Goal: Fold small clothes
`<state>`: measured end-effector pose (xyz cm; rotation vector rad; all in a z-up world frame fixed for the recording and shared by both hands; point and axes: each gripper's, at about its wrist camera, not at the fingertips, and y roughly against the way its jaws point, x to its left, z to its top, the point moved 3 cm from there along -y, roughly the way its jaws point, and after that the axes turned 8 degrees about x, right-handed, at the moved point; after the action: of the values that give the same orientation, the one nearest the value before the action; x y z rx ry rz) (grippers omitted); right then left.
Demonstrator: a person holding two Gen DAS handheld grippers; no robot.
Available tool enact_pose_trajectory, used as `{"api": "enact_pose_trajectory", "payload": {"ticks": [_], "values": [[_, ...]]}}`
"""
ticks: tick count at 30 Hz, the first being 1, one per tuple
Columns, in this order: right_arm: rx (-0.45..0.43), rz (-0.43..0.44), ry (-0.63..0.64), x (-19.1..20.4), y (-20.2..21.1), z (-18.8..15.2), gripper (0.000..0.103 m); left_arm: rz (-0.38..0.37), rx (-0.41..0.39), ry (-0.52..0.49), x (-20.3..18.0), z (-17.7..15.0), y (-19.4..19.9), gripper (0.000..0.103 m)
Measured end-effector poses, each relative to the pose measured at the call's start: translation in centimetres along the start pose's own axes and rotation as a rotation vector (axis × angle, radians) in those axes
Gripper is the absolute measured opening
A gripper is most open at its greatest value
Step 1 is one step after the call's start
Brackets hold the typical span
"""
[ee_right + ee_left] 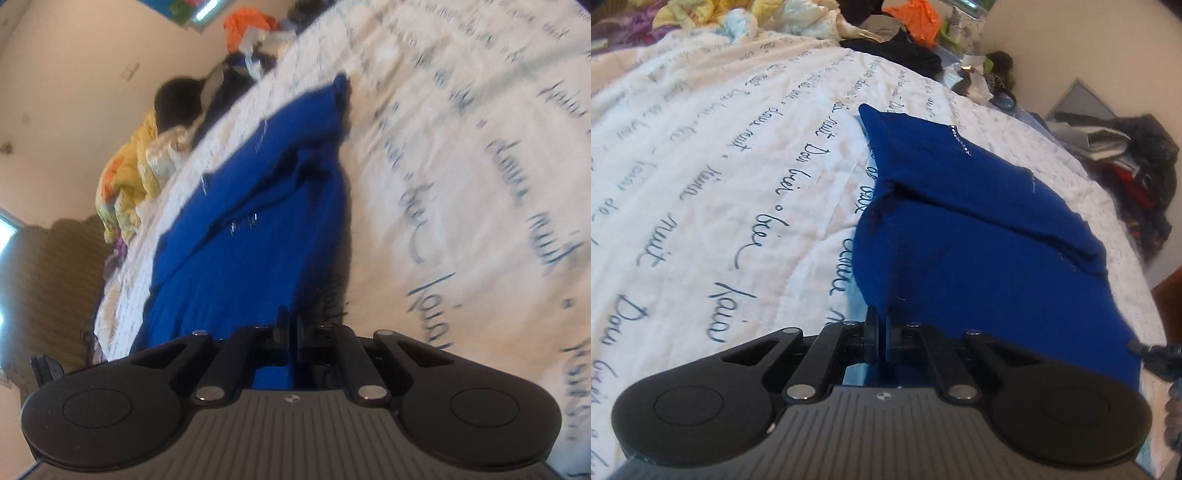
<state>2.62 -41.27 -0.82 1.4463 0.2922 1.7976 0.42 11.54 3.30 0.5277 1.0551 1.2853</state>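
Observation:
A royal blue garment (979, 221) lies partly folded on the white bedspread (720, 184) with blue script. In the left wrist view my left gripper (880, 325) is shut on the garment's near left edge, cloth pinched between the jaws. The right gripper's tip (1137, 347) shows at the garment's near right corner. In the right wrist view the same garment (258, 221) stretches away from my right gripper (291, 325), which is shut on its near edge. This view is blurred. A fold runs across the garment's middle.
A heap of yellow, orange and black clothes (849, 22) lies at the bed's far end. More dark clothes (1137, 173) lie piled by the wall on the right. In the right wrist view a yellow bundle (129, 177) sits at the bed's left edge.

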Motion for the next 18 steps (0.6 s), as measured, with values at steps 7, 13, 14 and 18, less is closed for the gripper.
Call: {"api": "enact_pose_trajectory", "payload": {"ticks": [7,13,14,18], "values": [[0.005,0.016,-0.125,-2.6,-0.7,-2.3,0.011,-0.081,0.005,0.011,0.6,-1.5,0.5,0.043],[0.138,0.161,-0.146,-1.4,0.5,-8.2,0.05,-0.34,0.112,0.171,1.5,-7.2,3.0,0.076],[0.145,0.181,-0.166,-1.5,0.7,-9.1,0.05,-0.369,0.127,0.199,1.5,-8.1,3.2,0.075],[0.17,0.253,-0.212,-1.0,0.8,-11.8,0.049,-0.461,0.164,0.283,1.7,-10.4,3.1,0.069]]}}
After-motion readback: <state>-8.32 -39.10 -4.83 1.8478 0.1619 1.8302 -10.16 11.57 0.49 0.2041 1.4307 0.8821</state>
